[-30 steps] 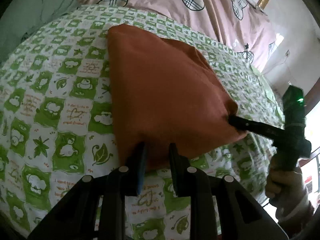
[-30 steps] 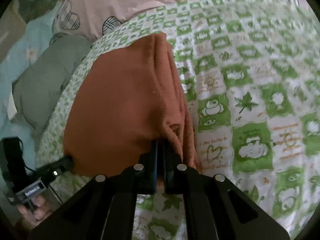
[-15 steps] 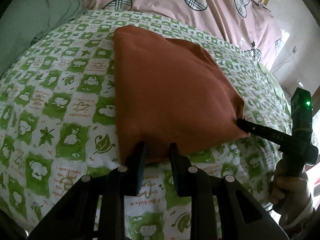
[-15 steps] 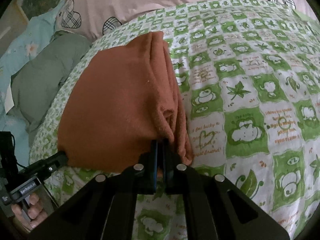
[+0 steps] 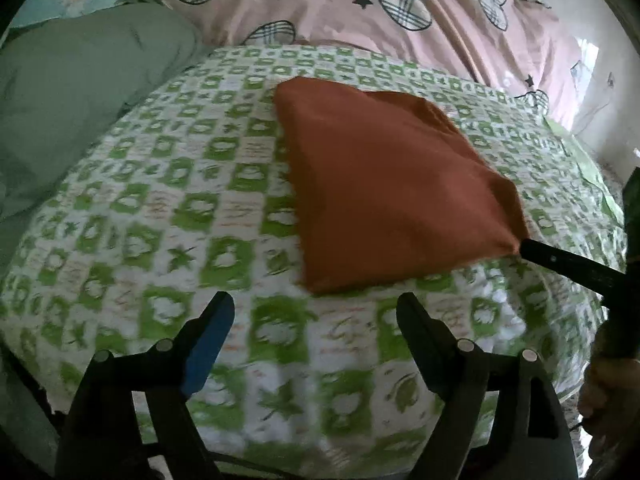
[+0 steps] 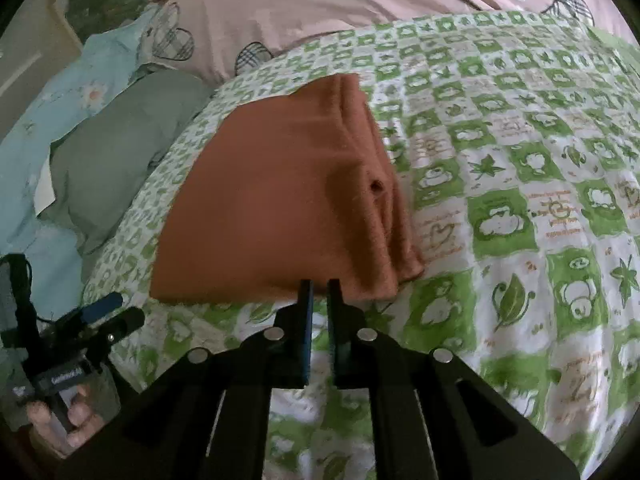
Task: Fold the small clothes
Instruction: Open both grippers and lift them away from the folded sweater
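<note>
Left wrist view: the left tongs (image 5: 316,314) stood wide apart and were opening, with nothing between the jaws; the blue pad (image 5: 208,344) of one jaw faced inward. The folded orange garment (image 5: 384,196) lay flat on the green-and-white checked bedspread (image 5: 168,208), just beyond the tips of the left tongs and not touching them. The right tongs (image 5: 524,246) entered from the right edge of this view, their tip at the garment's near right corner; whether the tip touched the cloth could not be told here. A grey-green pillow (image 5: 72,96) lay at the left, and a pink cover with checked hearts (image 5: 400,12) lay behind the bedspread.

Right wrist view: the right tongs (image 6: 319,286) were nearly together, with a narrow gap between the jaws, and were opening; their tips stood at the near edge of the garment (image 6: 280,204), and no cloth showed clamped between them. The garment's right side showed stacked folded layers and a small dark hole-like pucker (image 6: 376,186). The left tongs (image 6: 116,312) appeared at the lower left, apart, off the garment's near left corner, carried by the person's left hand (image 6: 68,420). A light blue flowered cloth (image 6: 80,92) lay beyond the pillow (image 6: 120,140)
</note>
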Demonstrator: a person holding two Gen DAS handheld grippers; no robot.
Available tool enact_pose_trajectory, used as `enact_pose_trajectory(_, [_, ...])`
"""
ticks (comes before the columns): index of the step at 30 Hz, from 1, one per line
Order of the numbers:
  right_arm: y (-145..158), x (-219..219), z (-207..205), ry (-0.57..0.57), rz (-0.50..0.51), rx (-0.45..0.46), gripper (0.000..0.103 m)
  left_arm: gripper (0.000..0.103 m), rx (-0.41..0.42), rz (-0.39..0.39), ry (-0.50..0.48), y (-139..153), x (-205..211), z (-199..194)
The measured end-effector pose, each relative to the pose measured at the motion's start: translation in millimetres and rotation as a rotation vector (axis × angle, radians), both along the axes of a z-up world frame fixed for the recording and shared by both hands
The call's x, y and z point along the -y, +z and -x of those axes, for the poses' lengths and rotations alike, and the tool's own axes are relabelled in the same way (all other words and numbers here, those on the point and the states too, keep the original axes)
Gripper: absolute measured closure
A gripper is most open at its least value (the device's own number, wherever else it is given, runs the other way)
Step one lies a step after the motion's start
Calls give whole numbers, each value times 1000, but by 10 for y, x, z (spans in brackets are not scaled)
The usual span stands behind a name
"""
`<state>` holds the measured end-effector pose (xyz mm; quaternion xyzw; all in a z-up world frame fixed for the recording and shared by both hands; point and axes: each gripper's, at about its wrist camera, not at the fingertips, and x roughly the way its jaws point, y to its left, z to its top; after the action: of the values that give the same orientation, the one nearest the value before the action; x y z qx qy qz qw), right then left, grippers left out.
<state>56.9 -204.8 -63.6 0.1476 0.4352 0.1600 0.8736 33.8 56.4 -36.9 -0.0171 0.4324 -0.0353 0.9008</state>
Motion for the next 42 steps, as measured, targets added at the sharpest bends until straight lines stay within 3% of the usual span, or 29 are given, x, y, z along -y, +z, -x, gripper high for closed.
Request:
enact_pose_trajectory(1, [8,-8,27,2,4,2,71,18,-8,-9,22,-13,-57,27])
enact_pose_trajectory(2, [24,-19,63,3,11,9,40,17,-15,-9,34,-26,-98,43])
enact_pose_trajectory(3, [48,-32,113,1,16,28,25,17,-22,-5,46,-45,-144,60])
enact_pose_trajectory(5, [105,-63,197,6,39,66,24,17,-40,-2,76,-83,-236,87])
enact_pose_trajectory(15, [65,-137,407,53,127,29,24,17,-40,-89,100,-106,-290,221])
enact_pose_trajectory(18, [69,-135,468,58,148,14,24,17,-27,-147,77,-60,-196,273])
enact_pose_trajectory(22, [197,-110,549,61,170,23,23,17,28,-285,56,124,-29,348])
enact_pose_trajectory(25, [314,-100,578,65,181,51,13,15,61,-363,29,216,84,371])
enact_pose_trajectory(28, [326,-108,547,64,189,63,10,10,57,-356,16,185,100,339])
enact_pose_trajectory(32, [201,-155,464,71,188,28,10,10,3,-313,21,57,49,232])
enact_pose_trajectory(42, [107,-323,278,123,202,-2,10,10,-29,-254,37,8,-52,-54])
